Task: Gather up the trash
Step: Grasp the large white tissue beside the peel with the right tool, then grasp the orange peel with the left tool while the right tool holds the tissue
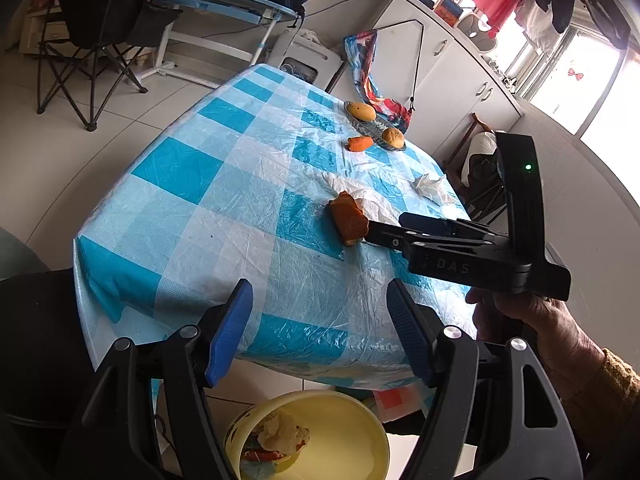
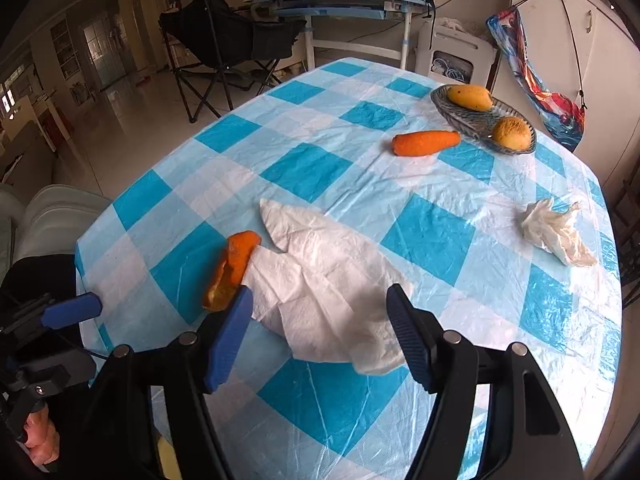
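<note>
An orange peel point(image 2: 232, 268) lies on the blue checked tablecloth point(image 2: 320, 168) beside a flat white tissue point(image 2: 320, 280). A crumpled tissue point(image 2: 556, 232) lies at the right. My right gripper point(image 2: 320, 332) is open just above the flat tissue, its left finger next to the peel. In the left wrist view the right gripper point(image 1: 368, 236) reaches the peel point(image 1: 349, 220). My left gripper point(image 1: 320, 332) is open and empty, off the table's near edge, above a yellow bin point(image 1: 340, 436) that holds some trash.
A whole carrot point(image 2: 426, 143) lies next to a glass dish point(image 2: 472, 120) with a mango and another fruit at the far right. A folding chair point(image 2: 224, 48) and a desk point(image 2: 340, 4) stand beyond the table. White cabinets point(image 1: 452, 68) are at the right.
</note>
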